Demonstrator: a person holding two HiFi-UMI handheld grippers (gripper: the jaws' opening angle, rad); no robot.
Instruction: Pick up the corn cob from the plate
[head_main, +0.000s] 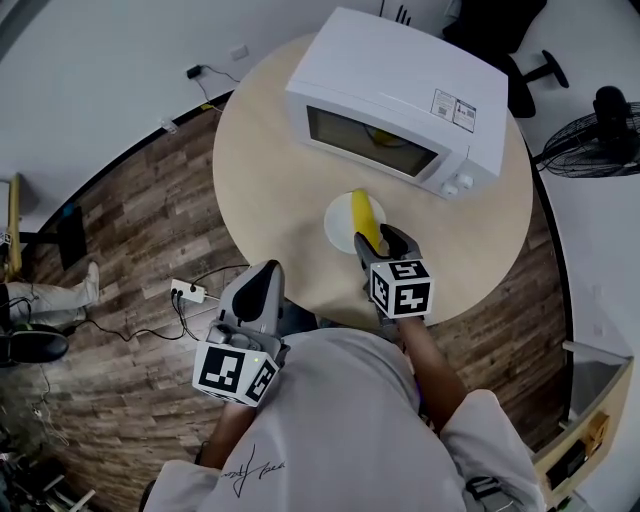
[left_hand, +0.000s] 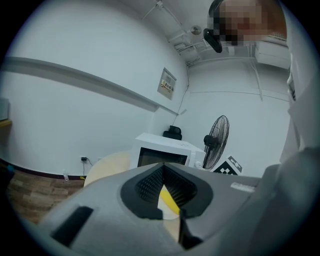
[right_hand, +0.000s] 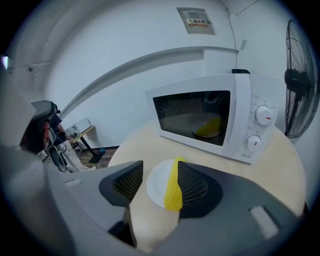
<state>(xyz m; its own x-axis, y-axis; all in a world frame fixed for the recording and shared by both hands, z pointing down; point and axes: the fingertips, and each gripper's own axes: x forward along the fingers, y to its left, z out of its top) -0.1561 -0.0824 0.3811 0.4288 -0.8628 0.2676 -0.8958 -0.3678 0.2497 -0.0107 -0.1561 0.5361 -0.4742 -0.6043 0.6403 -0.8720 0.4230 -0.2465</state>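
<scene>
- Near the front edge of the round table (head_main: 262, 170), a white plate (head_main: 337, 226) carries the corn cob (head_main: 365, 220), whose near end pokes past the rim.
- Behind the plate, toward the far edge, stands a microwave (head_main: 400, 95).
- The right gripper (head_main: 381, 241) is at the cob's near end with its jaws wide. The cob lies between them, close to the right-hand pad, not squeezed.
- The left gripper (head_main: 264, 280) hangs off the table's front edge with its jaws together and empty.

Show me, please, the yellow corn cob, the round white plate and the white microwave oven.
Yellow corn cob (head_main: 366, 218): head view, middle of its length.
Round white plate (head_main: 338, 222): head view, bare left side.
White microwave oven (head_main: 400, 75): head view, top panel.
</scene>
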